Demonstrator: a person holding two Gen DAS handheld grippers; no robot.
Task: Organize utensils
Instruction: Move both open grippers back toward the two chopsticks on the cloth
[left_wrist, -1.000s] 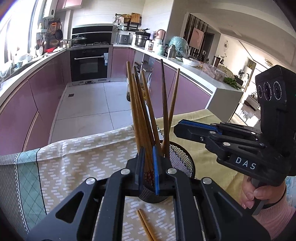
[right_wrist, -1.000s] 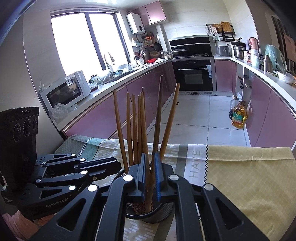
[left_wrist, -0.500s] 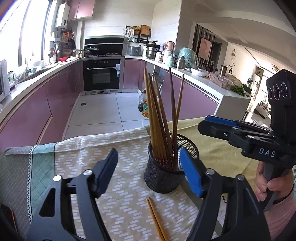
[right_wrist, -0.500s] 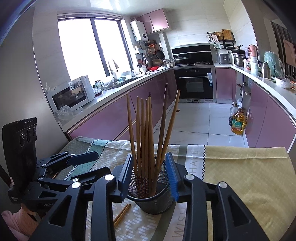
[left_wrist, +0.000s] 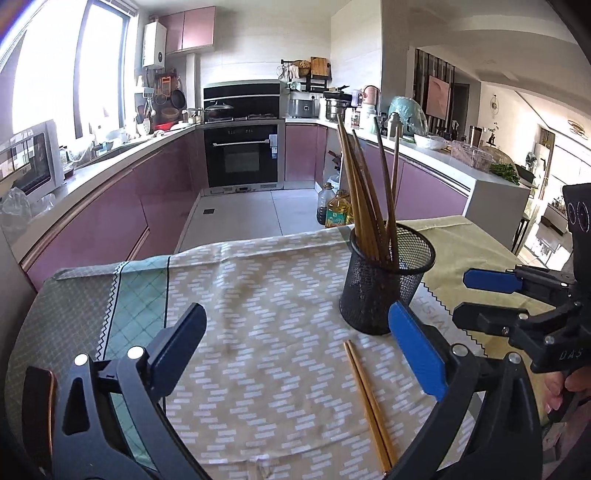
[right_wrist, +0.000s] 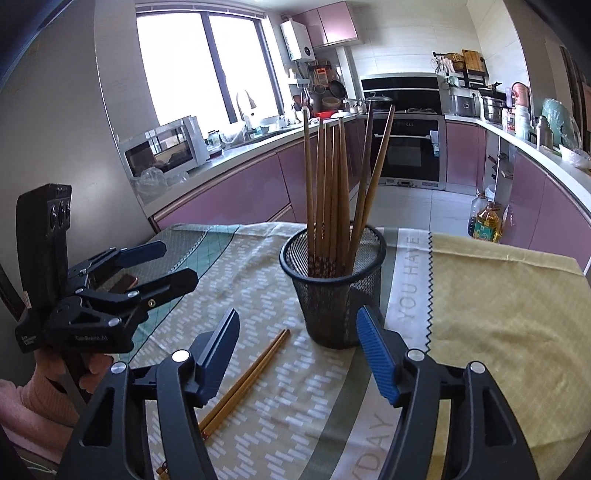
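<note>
Both the left gripper (left_wrist: 295, 343) and right gripper (right_wrist: 297, 345) gape empty; the chopstick pair (left_wrist: 367, 408) lies lengthwise between the left's fingers, tips toward the mesh holder (left_wrist: 384, 284).

I see a black mesh cup (right_wrist: 332, 284) standing upright on the table near its far edge, where the patterned cloth meets the yellow one. It holds a bundle of brown chopsticks (right_wrist: 332, 192), handles up, fanned and leaning on the rim; I count about eight, though overlap makes this uncertain. A loose pair of chopsticks (left_wrist: 367, 400) lies flat on the cloth just beside the cup's near side.
</note>
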